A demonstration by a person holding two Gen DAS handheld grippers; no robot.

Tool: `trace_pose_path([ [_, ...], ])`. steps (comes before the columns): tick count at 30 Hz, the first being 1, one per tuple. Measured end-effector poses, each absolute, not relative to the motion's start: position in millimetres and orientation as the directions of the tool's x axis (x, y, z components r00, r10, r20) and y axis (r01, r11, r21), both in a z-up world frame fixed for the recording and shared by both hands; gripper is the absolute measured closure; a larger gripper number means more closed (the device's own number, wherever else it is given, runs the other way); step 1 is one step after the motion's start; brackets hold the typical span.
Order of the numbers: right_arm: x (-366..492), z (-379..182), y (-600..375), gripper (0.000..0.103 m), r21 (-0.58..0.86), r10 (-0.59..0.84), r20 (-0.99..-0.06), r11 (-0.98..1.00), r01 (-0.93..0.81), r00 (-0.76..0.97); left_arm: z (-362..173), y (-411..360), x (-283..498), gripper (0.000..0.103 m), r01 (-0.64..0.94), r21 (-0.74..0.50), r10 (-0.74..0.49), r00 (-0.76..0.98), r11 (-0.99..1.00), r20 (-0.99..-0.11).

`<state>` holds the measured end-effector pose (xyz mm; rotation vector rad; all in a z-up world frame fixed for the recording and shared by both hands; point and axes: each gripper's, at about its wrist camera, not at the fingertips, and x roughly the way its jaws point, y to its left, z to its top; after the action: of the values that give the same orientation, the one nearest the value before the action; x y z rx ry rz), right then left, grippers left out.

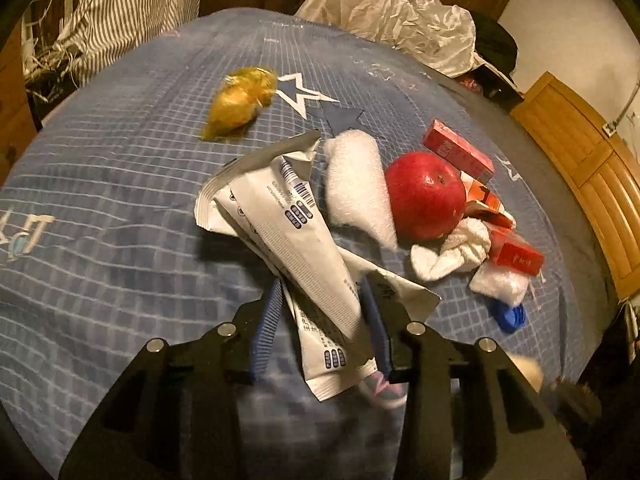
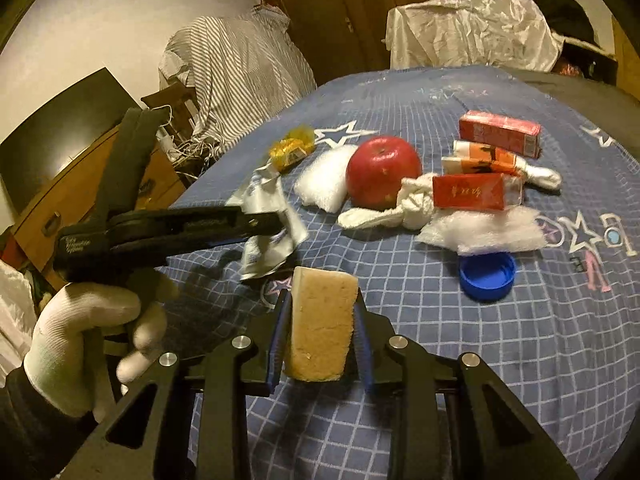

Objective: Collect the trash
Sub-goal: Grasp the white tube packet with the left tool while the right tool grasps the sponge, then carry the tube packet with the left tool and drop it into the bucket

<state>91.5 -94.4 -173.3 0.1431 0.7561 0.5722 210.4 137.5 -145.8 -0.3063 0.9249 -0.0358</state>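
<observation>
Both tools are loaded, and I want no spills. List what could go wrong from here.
1. The left tool holds the crumpled white wrapper only near one end; most of it hangs free and could slip out or snag on the way.
2. The wrapper hangs close to the white foam piece and the red apple; a swing might knock the apple rolling across the blue bedsheet.
3. The right tool pinches a soft sponge, which may squeeze loose.

Right gripper (image 2: 320,330) clamps a tan sponge (image 2: 322,326) over the bed (image 2: 500,360); left gripper (image 2: 276,222) holds a crumpled white wrapper (image 2: 272,216) beside a red apple (image 2: 383,171).
</observation>
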Motion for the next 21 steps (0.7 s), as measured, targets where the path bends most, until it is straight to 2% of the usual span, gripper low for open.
trace_pose_path([
  [9, 72, -134, -89, 0.073, 0.198, 0.480, -0.546, 0.871, -0.451, 0.687, -113, 153, 161, 0.064, -0.068, -0.152, -0.067, 0.670, 0.986, -0.739],
  [21, 35, -62, -79, 0.073, 0.019, 0.375, -0.379, 0.917, -0.399, 0.846, -48, 111, 108, 0.064, 0.000, -0.030, -0.018, 0.810, 1.000, -0.587],
])
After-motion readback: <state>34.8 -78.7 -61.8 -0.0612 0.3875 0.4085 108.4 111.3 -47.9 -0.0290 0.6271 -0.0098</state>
